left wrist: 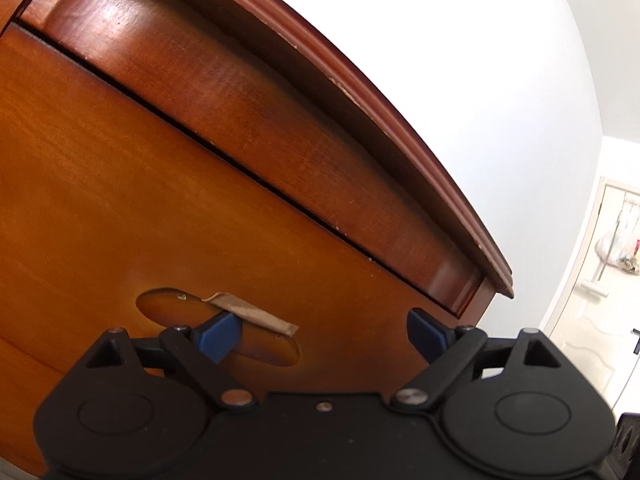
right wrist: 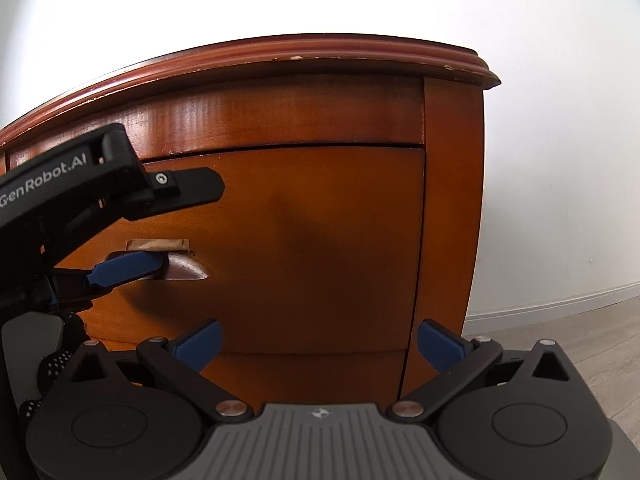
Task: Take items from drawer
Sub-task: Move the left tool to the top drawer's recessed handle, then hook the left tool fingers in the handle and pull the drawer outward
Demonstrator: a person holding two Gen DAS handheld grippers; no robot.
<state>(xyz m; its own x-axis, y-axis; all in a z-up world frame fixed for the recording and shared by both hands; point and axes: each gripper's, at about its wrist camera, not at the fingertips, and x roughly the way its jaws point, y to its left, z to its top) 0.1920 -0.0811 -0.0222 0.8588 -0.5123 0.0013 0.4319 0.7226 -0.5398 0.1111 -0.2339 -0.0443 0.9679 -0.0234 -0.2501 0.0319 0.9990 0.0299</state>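
My left gripper [right wrist: 132, 268] has one blue finger [left wrist: 219, 336] inside the oval recessed pull [left wrist: 256, 344] of the closed brown wooden drawer front [right wrist: 300, 248]; right of that pull, bare wood blocks my wide-open right gripper [right wrist: 318, 344].

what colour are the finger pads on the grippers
Blue pads on black linkages, on both the right gripper and the left gripper. Clearest in the right wrist view.

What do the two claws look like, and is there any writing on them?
Both claws are black plastic with blue pads on the fingertips, round black hubs and silver pivot pins. The right claw has a grey ribbed plate with a small emblem. The left claw has a plain black plate; seen from the right wrist, its side reads "GenRobot.AI" in white. A black glove with white dots shows beside it.
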